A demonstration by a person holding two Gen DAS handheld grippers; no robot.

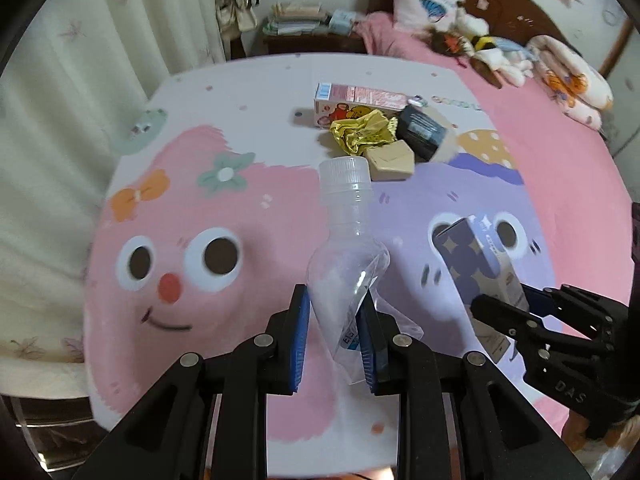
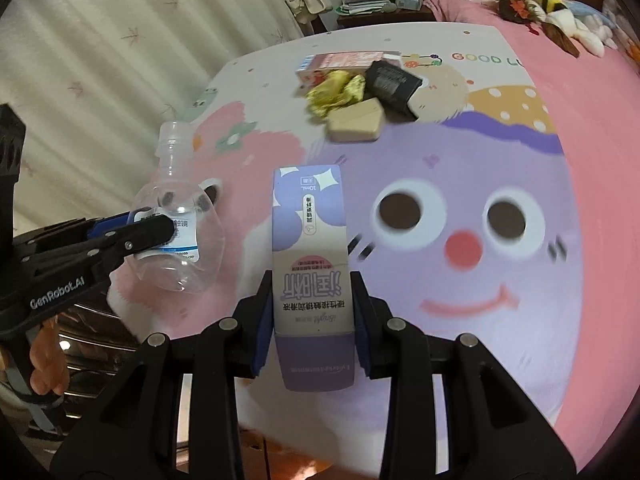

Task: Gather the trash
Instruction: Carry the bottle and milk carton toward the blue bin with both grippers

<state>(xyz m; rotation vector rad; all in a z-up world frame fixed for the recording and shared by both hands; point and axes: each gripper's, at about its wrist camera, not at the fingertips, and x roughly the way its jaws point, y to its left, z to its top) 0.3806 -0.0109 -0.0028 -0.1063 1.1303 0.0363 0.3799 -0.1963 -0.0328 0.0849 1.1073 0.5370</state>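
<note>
So both tongs are loaded up right now. The left tongs (image 1: 338, 328) are closed down on a clear plastic bottle (image 1: 346, 236), blue pads squeezing its crumpled lower body, white cap pointing to 12 o'clock in the left wrist view; from the right wrist camera you can see that same bottle over at 9 o'clock, held up off the bed. The right tongs (image 2: 310, 320) are clamped on a tall purple and white carton (image 2: 310, 248), pads pressing both narrow sides near its lower end, print upside down from that camera. In the left view the carton sits at about 3 o'clock, tilted. The rest of the trash is in a little heap on the bed (image 1: 168, 320) further out, around 12 to 1 o'clock of the bottle cap: a pink drink box (image 1: 356, 100) lying flat at the back, a crumpled yellow wrapper (image 1: 362, 132) touching its front, a dark box (image 1: 422, 132) just to the right of the wrapper, and a tan cardboard piece (image 1: 390, 160) nearest the tongs. The bedcover has big cartoon faces, pink and purple. Stuffed toys (image 1: 484, 50) and a pillow (image 1: 424, 0) are well apart up by the headboard.
</note>
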